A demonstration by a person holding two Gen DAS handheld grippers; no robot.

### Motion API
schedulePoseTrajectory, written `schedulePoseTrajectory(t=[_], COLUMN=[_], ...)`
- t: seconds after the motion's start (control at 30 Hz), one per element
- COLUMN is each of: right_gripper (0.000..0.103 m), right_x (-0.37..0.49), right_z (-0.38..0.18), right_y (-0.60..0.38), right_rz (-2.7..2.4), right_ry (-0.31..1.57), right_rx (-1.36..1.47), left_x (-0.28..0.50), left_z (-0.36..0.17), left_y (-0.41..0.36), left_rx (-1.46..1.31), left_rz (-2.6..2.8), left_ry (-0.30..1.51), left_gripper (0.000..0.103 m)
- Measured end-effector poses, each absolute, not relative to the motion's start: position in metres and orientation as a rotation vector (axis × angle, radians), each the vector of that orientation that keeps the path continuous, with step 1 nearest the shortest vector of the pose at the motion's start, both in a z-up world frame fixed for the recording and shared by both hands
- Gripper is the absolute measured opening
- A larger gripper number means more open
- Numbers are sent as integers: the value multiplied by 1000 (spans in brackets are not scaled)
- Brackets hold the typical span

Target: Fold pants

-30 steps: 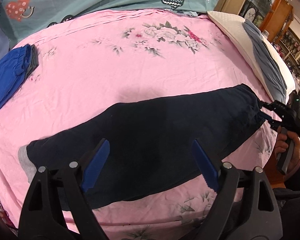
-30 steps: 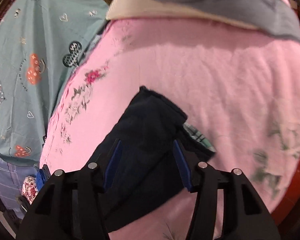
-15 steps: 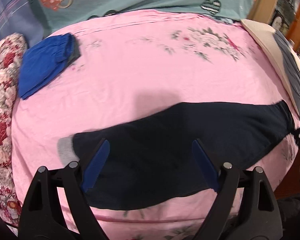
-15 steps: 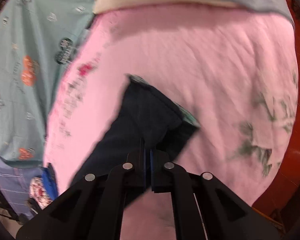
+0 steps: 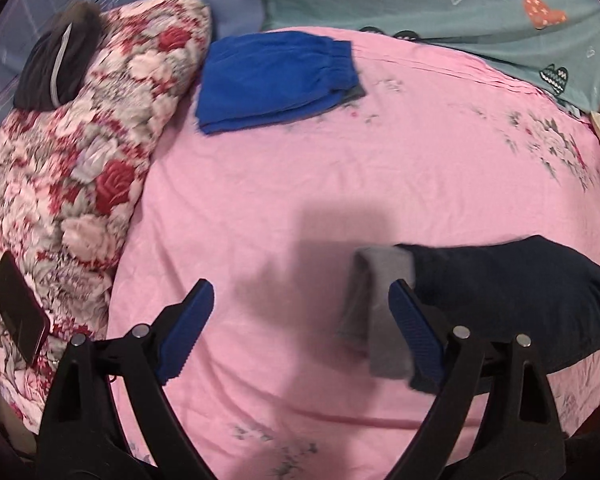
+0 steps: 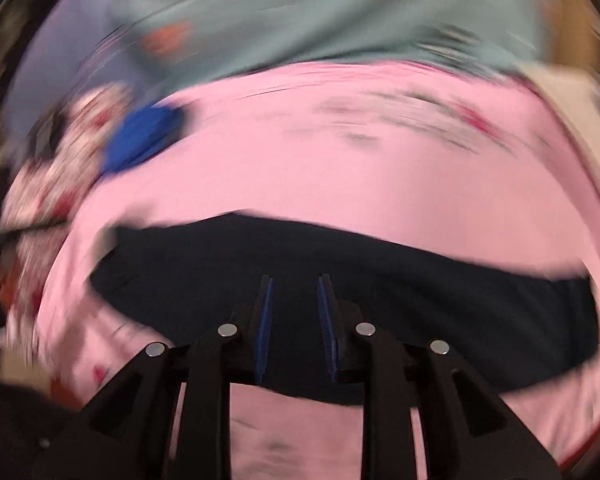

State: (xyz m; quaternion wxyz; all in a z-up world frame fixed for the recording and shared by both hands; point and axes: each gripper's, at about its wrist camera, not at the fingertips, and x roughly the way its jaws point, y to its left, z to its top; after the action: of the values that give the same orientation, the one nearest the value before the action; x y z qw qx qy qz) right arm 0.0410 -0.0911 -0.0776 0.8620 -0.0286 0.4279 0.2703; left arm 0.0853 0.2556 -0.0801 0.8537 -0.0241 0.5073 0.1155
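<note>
Dark navy pants (image 5: 520, 292) lie flat across the pink bed sheet (image 5: 340, 168), their grey cuff (image 5: 380, 276) at the left end. My left gripper (image 5: 300, 286) hovers over that end with wide jaws that are still opening. Only sheet shows between them, and its right finger (image 5: 414, 332) overlaps the cuff. In the blurred right wrist view the pants (image 6: 420, 280) stretch from left to right. My right gripper (image 6: 295, 280) sits above their middle, jaws narrow and opening, pads pressing on nothing.
Folded blue shorts (image 5: 276, 80) lie at the far side of the sheet. A floral quilt (image 5: 80, 168) is heaped on the left, with a dark phone (image 5: 18, 312) and a dark garment (image 5: 56, 68) on it. Teal bedding (image 5: 460, 12) runs along the back.
The left gripper has swept left along the pants from mid-leg to the cuff end. The right gripper shut at the waistband, then parted again, and its view swung round to face the pants broadside.
</note>
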Motion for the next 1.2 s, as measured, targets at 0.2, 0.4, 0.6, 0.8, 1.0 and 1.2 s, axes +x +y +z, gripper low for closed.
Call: schedulePoseTrajectory(t=[0.2,0.4,0.6,0.8,1.0,1.2], right_gripper=[37,15,10,17,46,47], right_x=[17,27,41,30,30,51], right_z=[-111,-152,-130,-169,-104,-120], right_y=[89,157,160,164,112,-16], right_rz=[898,832,757,800,795,424], right_ry=[777,737,787,908,855,961], right_rx=[-455,-634,-408,-458,-244,-49], left_x=[57,35,30,44,77,101], left_z=[-96,-112,-120,-118,-92,-92], left_y=[299,348,382,368,301,181], left_rx=[-87,-174,-314,-274,-201,-106], left_rz=[275,288,295,239,57,-268], left_ry=[1092,1131,1124,1108,1020,952], left_gripper=[91,91,91,91,91,92])
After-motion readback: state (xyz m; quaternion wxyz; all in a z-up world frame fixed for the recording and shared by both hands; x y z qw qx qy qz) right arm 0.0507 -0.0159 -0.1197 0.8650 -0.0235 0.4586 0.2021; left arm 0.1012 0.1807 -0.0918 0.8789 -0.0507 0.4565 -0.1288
